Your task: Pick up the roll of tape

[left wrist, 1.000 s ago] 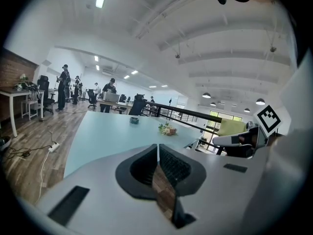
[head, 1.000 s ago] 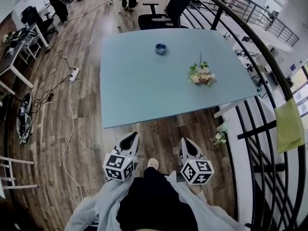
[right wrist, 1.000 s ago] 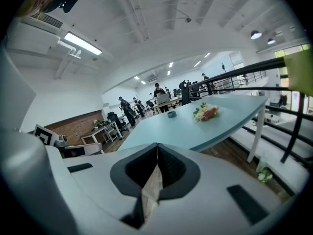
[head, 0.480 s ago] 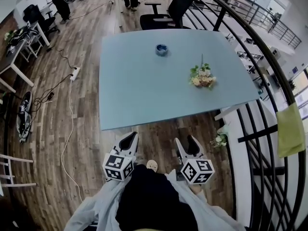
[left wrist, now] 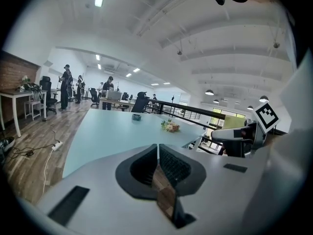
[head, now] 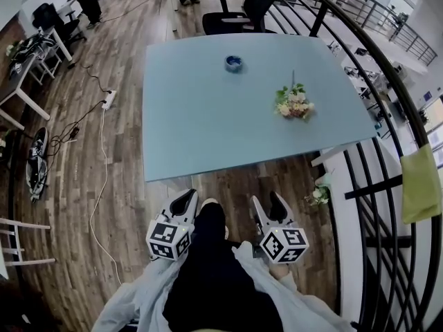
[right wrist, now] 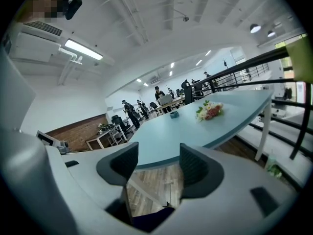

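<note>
The roll of tape (head: 234, 63) is a small blue ring lying flat near the far edge of the light blue table (head: 201, 130). It also shows far off in the left gripper view (left wrist: 136, 117) and the right gripper view (right wrist: 174, 114). Both grippers hang low in front of the person, short of the table's near edge and far from the tape. My left gripper (head: 185, 198) (left wrist: 157, 149) is shut with its pads together and nothing in it. My right gripper (head: 267, 201) (right wrist: 159, 156) stands open; its jaws have just opened, and nothing is between them.
A small bunch of flowers (head: 293, 104) lies on the table's right side. A black railing (head: 377, 178) runs along the right, with a yellow-green cloth (head: 419, 182) on it. An office chair (head: 239, 9) stands behind the table. A power strip with cable (head: 107, 101) lies on the wooden floor at left.
The right gripper's jaws went from shut to wide open. The person's dark-trousered leg has swung forward between the grippers. Both grippers stayed about where they were.
</note>
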Demonstrator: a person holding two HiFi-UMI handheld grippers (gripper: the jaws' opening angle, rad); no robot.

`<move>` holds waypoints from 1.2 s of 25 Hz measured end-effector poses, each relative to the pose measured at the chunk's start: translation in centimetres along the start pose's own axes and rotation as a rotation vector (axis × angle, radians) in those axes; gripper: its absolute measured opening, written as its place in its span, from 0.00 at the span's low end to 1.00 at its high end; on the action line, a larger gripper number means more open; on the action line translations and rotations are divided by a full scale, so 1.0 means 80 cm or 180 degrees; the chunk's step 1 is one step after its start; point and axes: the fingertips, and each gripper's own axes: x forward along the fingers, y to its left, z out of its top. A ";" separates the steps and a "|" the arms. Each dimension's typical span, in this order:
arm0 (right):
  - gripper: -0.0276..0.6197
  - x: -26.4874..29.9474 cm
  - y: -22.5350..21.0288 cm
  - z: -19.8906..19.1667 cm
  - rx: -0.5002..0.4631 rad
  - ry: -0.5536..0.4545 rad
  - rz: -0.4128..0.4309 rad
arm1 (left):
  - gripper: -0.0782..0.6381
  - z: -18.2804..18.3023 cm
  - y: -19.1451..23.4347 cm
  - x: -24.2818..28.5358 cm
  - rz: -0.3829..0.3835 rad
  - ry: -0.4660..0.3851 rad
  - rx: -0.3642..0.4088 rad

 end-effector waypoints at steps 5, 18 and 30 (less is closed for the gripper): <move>0.45 0.011 -0.008 -0.005 -0.0012 0.0045 -0.0004 | 0.15 -0.011 0.008 -0.001 0.0070 0.0036 -0.0048; 0.44 0.057 -0.036 0.033 0.0008 0.0036 -0.0017 | 0.15 0.021 0.022 0.071 0.0033 0.0014 -0.0042; 0.44 0.123 -0.076 0.096 -0.0010 0.0039 -0.0007 | 0.15 0.068 0.036 0.160 0.0029 0.0004 -0.0043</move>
